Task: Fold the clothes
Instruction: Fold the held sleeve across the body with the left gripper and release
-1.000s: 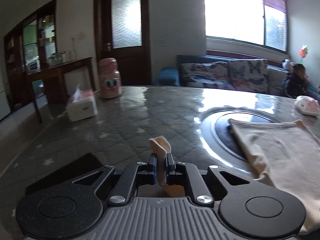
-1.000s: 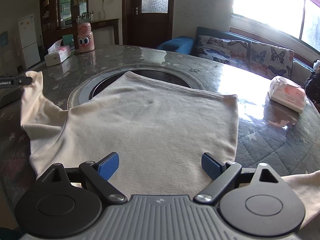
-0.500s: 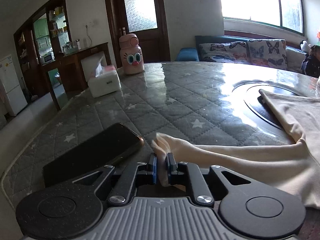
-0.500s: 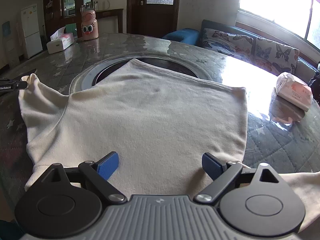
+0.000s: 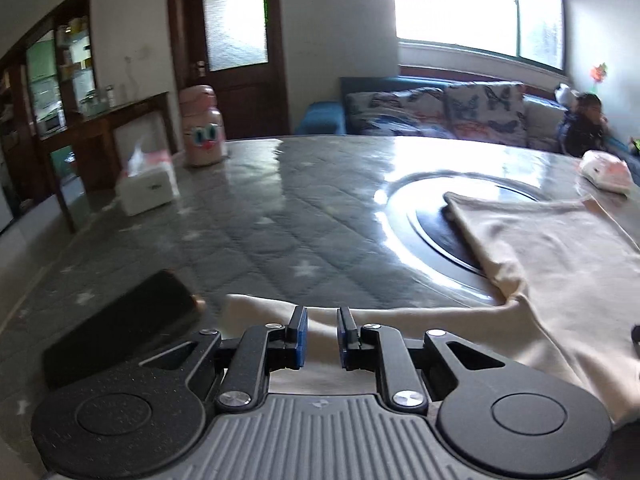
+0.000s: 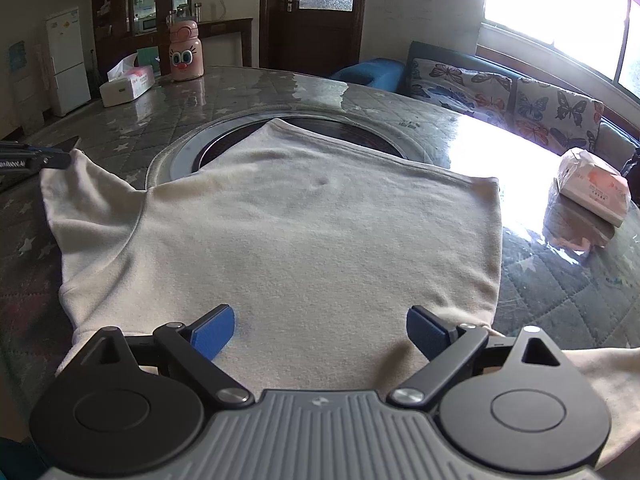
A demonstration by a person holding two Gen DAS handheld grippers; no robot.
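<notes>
— On the desk (image 6: 580, 292), where does the cream shirt (image 6: 304, 236) lie?
— Spread flat across the middle, its far hem lapping over the dark round inset (image 6: 224, 144) at about twelve o'clock from the right tool (image 6: 320, 330). One sleeve (image 6: 80, 204) reaches out toward nine o'clock, the other trails off at about four o'clock under the tool body.

— And the right tool?
— Its blue pads stand wide apart above the near part of the shirt, with nothing between them.

— The left tool (image 5: 319, 338)?
— Its pads are a narrow gap apart, over the end of the sleeve (image 5: 264, 310). The cloth lies flat between and under them; I see no grip on it. In the right view that tool (image 6: 36, 158) shows at ten o'clock, right at the sleeve's tip.

— Anything else nearby?
— A dark phone (image 5: 120, 328) lies just beside the sleeve end at nine o'clock of the left tool. Farther off, at eleven o'clock, stand a tissue box (image 5: 148, 188) and a pink bottle with cartoon eyes (image 5: 202, 126). A soft tissue pack (image 6: 592, 188) sits at two o'clock from the right tool, well apart from the shirt.
</notes>
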